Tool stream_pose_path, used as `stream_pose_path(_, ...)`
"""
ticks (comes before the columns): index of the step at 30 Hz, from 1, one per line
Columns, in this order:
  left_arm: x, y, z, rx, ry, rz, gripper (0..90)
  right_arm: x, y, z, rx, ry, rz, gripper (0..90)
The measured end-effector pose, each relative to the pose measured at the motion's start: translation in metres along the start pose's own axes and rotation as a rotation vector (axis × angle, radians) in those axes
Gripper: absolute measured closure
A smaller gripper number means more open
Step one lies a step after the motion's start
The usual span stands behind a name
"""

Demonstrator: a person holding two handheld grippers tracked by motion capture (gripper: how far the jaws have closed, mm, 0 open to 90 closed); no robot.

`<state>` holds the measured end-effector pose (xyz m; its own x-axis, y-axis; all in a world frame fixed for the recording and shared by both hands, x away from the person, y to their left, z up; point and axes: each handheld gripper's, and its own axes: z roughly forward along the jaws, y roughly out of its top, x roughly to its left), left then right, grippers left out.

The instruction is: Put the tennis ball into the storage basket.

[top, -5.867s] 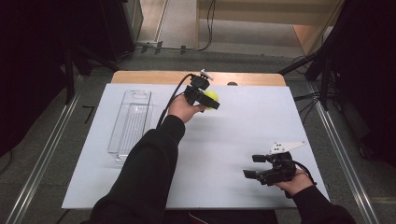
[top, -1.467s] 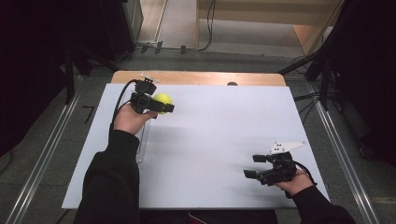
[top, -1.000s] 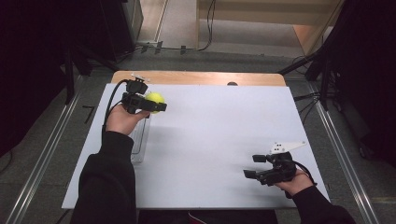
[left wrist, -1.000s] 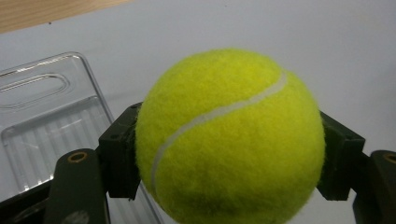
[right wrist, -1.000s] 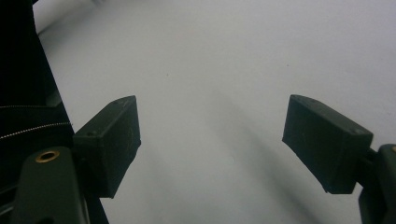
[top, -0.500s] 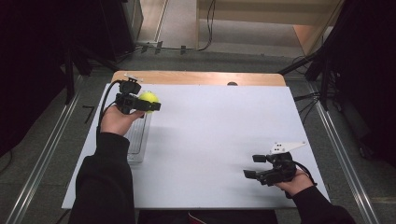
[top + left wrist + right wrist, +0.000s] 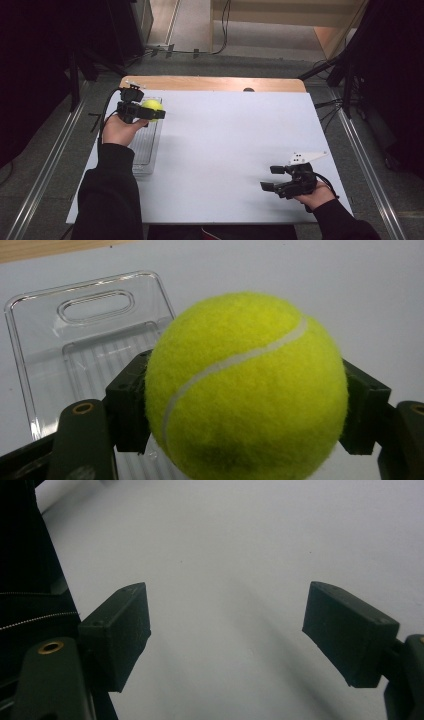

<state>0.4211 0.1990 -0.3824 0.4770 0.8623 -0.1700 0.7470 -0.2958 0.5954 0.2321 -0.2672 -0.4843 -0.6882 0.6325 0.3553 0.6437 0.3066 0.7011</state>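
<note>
My left fingers (image 7: pixel 245 405) grip the tennis ball (image 7: pixel 247 387) above the clear tray (image 7: pixel 148 145), upper left; my right fingers (image 7: pixel 240 630) stand open, lower right.

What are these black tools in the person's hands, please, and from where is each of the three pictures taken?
They are hand-held grippers, each with two black jaws, and there is no robot arm. One picture comes from a camera above the white table. The other two come from cameras riding on the grippers, looking along their jaws. The left gripper is shut on a yellow tennis ball, held over a clear plastic tray lying at the table's left side. The right gripper stands open with nothing between its jaws, low over bare table near the person's side.
</note>
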Motion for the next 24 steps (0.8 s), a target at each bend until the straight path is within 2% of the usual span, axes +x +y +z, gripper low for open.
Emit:
stream_pose_path(13, 0.013, -0.005, -0.006, -0.013, 0.062, -0.034, 26.8, 0.001, 0.001, 0.001, 0.001, 0.004, -0.003, 17.1)
stream_pose_path(24, 0.024, -0.010, -0.003, -0.040, 0.101, -0.078, 26.8, 0.000, 0.001, 0.001, 0.001, 0.003, -0.003, 17.1)
